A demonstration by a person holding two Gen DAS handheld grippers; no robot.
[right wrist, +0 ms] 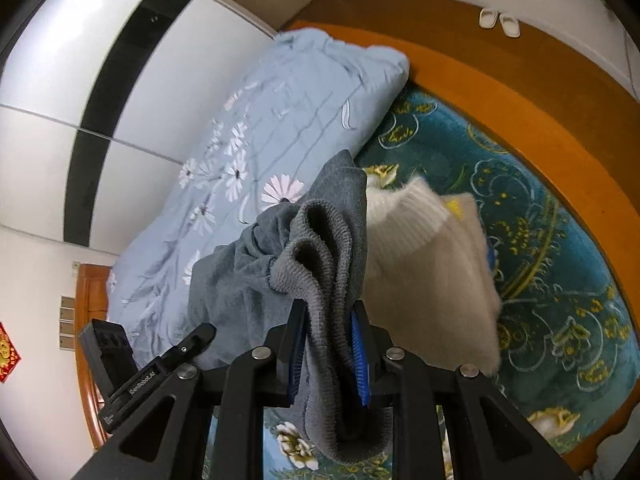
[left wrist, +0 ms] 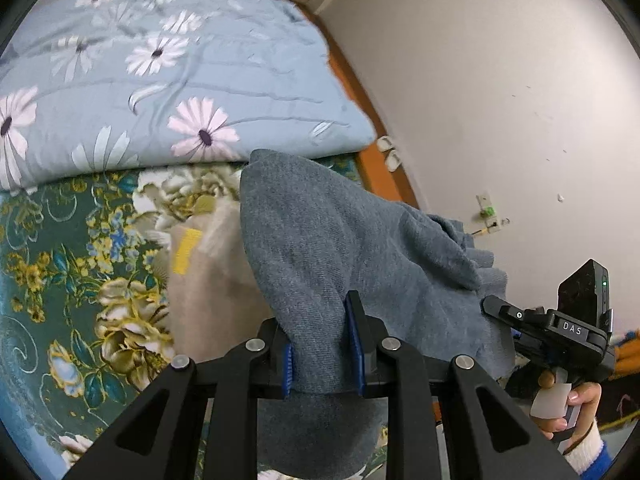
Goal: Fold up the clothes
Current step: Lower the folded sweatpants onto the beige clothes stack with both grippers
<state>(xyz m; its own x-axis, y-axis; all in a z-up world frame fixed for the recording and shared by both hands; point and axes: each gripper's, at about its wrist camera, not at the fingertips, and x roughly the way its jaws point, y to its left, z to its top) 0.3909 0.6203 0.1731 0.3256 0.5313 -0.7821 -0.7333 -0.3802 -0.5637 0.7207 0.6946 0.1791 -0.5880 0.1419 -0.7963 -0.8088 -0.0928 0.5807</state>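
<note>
bed (right wrist: 540, 240) | both grippers (left wrist: 320, 344) (right wrist: 328, 352) pinch grey sweater (left wrist: 340, 240) | cream sweater (right wrist: 432, 272) behind, quilt (left wrist: 160, 80) beyond

bed (right wrist: 560, 240) green floral cover | on it: blue quilt (left wrist: 168, 80), cream sweater (right wrist: 432, 280)

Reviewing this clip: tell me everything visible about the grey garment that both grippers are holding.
The grey garment is a soft knit, blue-grey in the left wrist view, with a ribbed, coarser-knit edge in the right wrist view. It is lifted and bunched, not flat. The left gripper clamps a smooth fold; the right gripper clamps the ribbed edge, and cloth hangs below both. Behind it a cream sweater lies on the green floral bedspread. Its overall cut cannot be told.
</note>
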